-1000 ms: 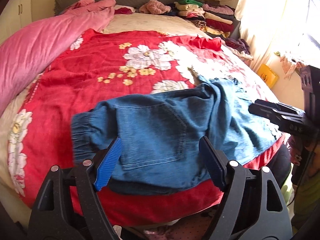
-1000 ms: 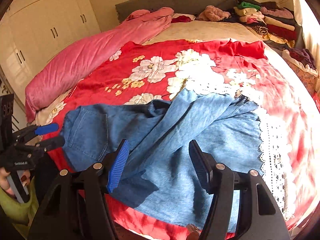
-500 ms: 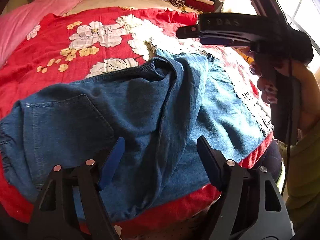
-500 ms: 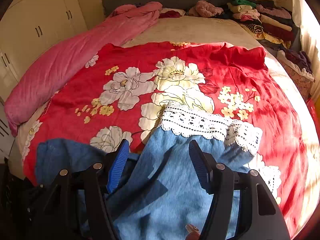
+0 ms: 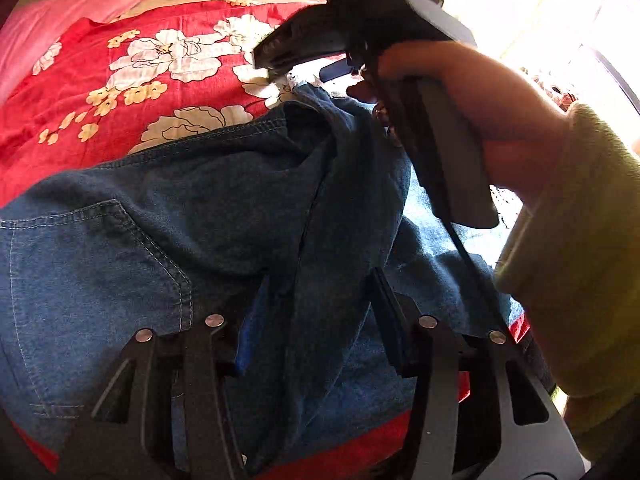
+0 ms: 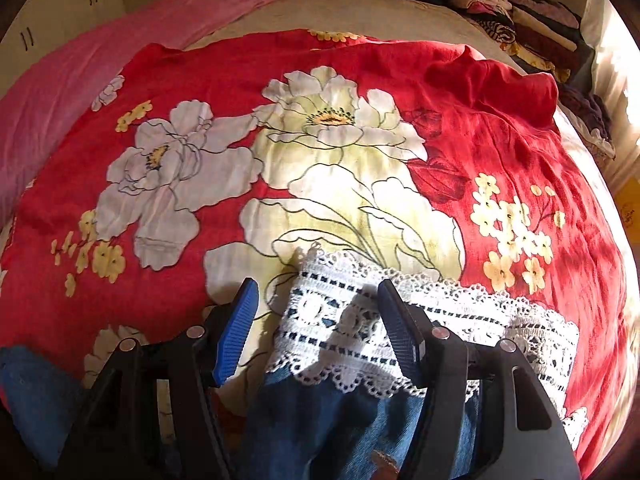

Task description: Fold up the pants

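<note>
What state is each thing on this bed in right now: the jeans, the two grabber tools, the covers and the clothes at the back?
Jeans: rumpled, not yet folded, lace cuff lying flat.
Left gripper: jaws just closing around a raised denim ridge.
Right gripper: jaws just closing, astride the lace cuff.
Red floral blanket: spread out, wrinkled at the far corner.
Pink quilt: bunched along the side.
Clothes pile: folded, stacked.

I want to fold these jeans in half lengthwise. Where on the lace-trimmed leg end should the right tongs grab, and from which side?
Probably the corner of the white lace cuff, taken from above. It lies flat on the red floral blanket with its left edge free, so one pad can slip beside it. The right tongs already straddle that corner, jaws just closing but not pressing yet.
</note>
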The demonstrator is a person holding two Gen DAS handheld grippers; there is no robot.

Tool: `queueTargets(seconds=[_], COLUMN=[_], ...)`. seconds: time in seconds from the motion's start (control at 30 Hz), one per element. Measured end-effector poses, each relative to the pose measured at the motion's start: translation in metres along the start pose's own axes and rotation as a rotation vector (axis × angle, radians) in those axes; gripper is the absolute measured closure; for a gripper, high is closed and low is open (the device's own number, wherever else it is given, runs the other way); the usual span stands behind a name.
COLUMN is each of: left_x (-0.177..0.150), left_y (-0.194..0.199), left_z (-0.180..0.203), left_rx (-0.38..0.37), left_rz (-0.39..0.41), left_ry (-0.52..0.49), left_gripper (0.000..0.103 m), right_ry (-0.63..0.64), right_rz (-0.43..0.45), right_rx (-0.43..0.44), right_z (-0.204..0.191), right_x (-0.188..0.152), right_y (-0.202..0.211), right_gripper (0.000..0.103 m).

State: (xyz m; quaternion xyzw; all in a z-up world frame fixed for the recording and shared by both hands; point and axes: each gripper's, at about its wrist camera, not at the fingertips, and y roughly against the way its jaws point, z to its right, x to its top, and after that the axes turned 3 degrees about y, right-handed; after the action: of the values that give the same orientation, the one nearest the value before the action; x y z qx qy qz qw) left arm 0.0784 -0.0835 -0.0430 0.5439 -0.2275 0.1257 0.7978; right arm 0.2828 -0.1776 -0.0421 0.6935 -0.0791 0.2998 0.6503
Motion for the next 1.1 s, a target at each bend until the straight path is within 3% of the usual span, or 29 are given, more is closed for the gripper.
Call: queueTargets(seconds=[0.07, 0.17, 0.43, 0.47, 0.5, 0.57, 0.6, 0.83, 1.1], left_x=[0.0, 0.0, 0.0, 0.002, 0.002, 0.001, 0.0, -0.006, -0.03], left_y=[0.002, 0.001, 0.001, 0.001, 0.002, 0.01, 0.014, 0.03, 0.026], left_z=[-0.001, -0.002, 0.002, 0.001, 0.0, -0.001, -0.001, 0.003, 0.009], left_rx=[-0.003, 0.003, 0.045, 0.046, 0.047, 0.028, 0.024, 0.005, 0.032], left_rz=[0.003, 0.008, 0.042, 0.042, 0.043, 0.062, 0.069, 0.072, 0.012], left_ry=[-0.005, -0.02, -0.063, -0.063, -0.066, -0.08, -0.086, -0.155, -0.211], left_gripper=[0.062, 0.062, 0.061, 0.063, 0.077, 0.098, 0.1, 0.102, 0.102], right_ry=[-0.048, -0.117, -0.274, -0.289, -0.303, -0.33, -0.34, -0.397, -0.448], right_rz=[0.026, 0.091, 0.237, 0.25, 0.258, 0.262, 0.262, 0.242, 0.162], right_rx=[0.044, 0.088, 0.165, 0.165, 0.167, 0.178, 0.186, 0.196, 0.19], right_z=[0.014, 0.037, 0.113, 0.123, 0.131, 0.146, 0.151, 0.155, 0.154], right_x=[-0.006, -0.015, -0.068, -0.079, -0.09, -0.114, -0.126, -0.214, -0.269], right_y=[0.005, 0.031, 0.128, 0.14, 0.149, 0.167, 0.174, 0.212, 0.202], right_gripper=[0.083, 0.092, 0.093, 0.093, 0.093, 0.093, 0.093, 0.093, 0.093])
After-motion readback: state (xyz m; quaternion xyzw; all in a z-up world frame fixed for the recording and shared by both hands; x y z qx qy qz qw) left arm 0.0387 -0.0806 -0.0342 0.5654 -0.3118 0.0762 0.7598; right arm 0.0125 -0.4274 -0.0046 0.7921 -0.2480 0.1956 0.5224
